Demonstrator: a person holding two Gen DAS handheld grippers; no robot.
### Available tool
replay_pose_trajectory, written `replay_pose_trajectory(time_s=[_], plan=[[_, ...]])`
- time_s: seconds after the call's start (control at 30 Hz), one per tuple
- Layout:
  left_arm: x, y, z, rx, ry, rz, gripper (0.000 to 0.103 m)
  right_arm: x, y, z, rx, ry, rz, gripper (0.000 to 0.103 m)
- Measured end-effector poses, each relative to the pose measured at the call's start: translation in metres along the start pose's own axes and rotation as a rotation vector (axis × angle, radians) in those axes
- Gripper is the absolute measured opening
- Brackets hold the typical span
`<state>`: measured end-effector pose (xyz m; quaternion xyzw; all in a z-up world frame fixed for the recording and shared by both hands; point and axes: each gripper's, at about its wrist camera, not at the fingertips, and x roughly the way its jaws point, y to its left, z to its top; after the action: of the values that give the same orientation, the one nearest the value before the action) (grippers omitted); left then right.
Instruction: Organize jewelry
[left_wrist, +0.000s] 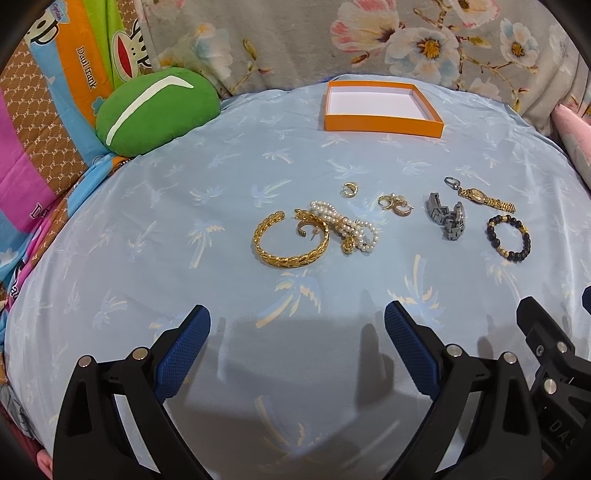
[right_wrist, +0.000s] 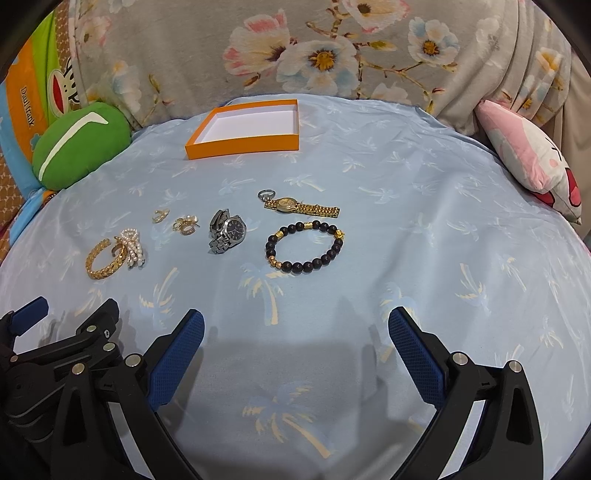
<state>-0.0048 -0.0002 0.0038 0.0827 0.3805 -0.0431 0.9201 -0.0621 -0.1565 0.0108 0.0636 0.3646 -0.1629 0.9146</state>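
In the left view, the left tool (left_wrist: 297, 325) is wide and holds nothing; the gold bangle (left_wrist: 291, 239) lies at 12 o'clock on the bed (left_wrist: 147, 229), the orange box (left_wrist: 384, 125) beyond. In the right view, the right tool (right_wrist: 295, 326) is wide too; the bead bracelet (right_wrist: 304, 245) lies at 12 o'clock.

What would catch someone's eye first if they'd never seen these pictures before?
Probably the orange box, open and empty at the far side of the pale blue palm-print sheet. Next comes the jewelry spread in a loose row nearer the cameras: a gold cuff bracelet at the left, a silver watch in the middle, a black bead bracelet toward the right.
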Motion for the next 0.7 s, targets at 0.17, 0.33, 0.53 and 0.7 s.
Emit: replay_pose_trajectory(time_s=[0.17,0.33,0.53,0.7], plan=[[-0.0009,-0.0005,0.0005,0.0,-0.002,0.002,0.093,0.0,0.0008,0.0001,0.0,0.0,0.0,0.098],[-0.001,-0.0005,0.0003,0.0,-0.002,0.001,0.093,0.0001,-0.0002,-0.0003,0.0,-0.001,0.001,0.098],[-0.001,-0.001,0.0002,0.0,-0.003,0.003,0.093,0.0001,-0.0004,-0.0003,0.001,-0.001,0.001,0.098],[-0.0013,-0.001,0.0004,0.0,-0.003,0.0,0.093,0.0002,-0.0005,-0.0003,0.001,-0.002,0.001,0.098]])
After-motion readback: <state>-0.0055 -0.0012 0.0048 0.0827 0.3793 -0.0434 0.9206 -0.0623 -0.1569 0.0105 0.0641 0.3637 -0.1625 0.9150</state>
